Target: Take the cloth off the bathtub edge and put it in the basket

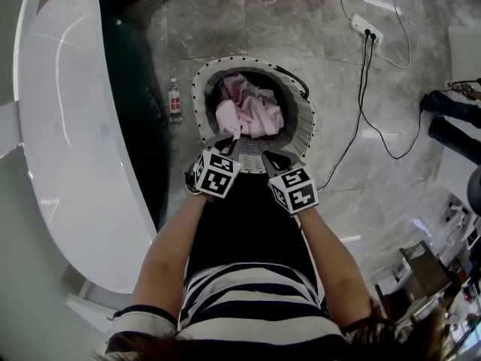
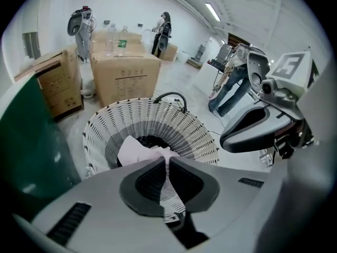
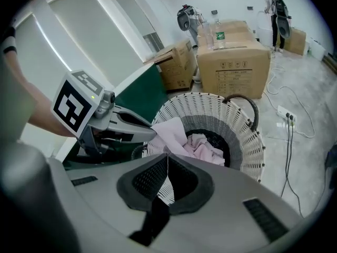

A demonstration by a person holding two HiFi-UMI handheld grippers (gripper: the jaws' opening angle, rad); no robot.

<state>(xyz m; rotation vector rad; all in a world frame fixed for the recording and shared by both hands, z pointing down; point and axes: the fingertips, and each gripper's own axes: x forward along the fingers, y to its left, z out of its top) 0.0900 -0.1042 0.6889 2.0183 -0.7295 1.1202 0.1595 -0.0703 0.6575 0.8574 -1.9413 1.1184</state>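
The pink cloth [image 1: 248,107] lies bunched inside the white wicker basket [image 1: 304,111], on the floor right of the white bathtub [image 1: 68,149]. One corner of the cloth [image 2: 138,147] rises above the near rim, and my left gripper [image 1: 225,145] is shut on it; the fabric sticks out beyond the closed jaws [image 2: 167,158]. In the right gripper view the left gripper [image 3: 148,134] holds that pink flap [image 3: 169,132] over the basket [image 3: 247,152]. My right gripper [image 1: 275,161] hovers beside it at the near rim, shut [image 3: 167,155], with nothing showing between its jaws.
A water bottle [image 1: 174,100] stands between tub and basket. A power strip [image 1: 366,27] with black cables lies on the tiled floor at the back right. Cardboard boxes [image 3: 231,62] stand behind the basket. A person's legs [image 1: 451,119] are at the right.
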